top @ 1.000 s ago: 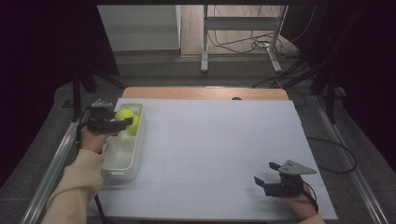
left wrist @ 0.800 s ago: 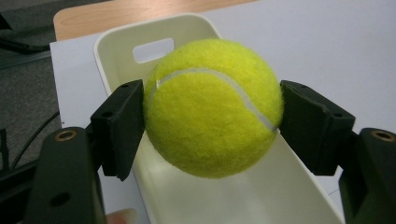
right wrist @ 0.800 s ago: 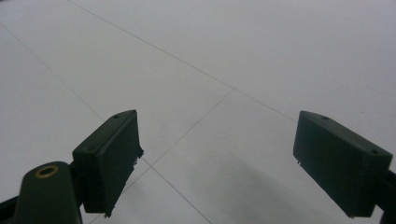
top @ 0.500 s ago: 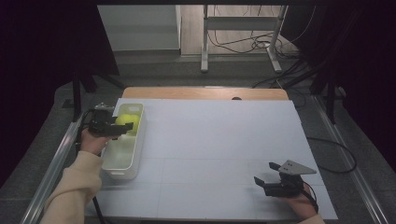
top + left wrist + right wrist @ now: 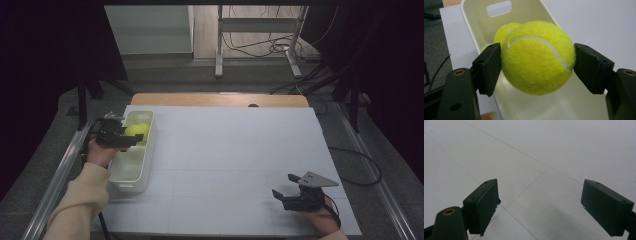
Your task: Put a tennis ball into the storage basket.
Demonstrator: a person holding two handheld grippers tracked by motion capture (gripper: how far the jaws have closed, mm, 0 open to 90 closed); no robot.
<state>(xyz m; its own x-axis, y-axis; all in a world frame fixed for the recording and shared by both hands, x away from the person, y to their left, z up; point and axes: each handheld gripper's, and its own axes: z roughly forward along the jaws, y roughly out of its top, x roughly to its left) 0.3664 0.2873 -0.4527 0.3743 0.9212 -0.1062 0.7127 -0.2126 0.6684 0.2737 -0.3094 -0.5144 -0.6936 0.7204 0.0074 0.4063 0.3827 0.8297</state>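
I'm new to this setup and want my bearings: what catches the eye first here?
The bright yellow tennis ball stands out, clamped in the left tool over the white bin at the table's left edge. A second tennis ball lies in the bin behind it. The right tool rests open near the table's right front corner, holding nothing.
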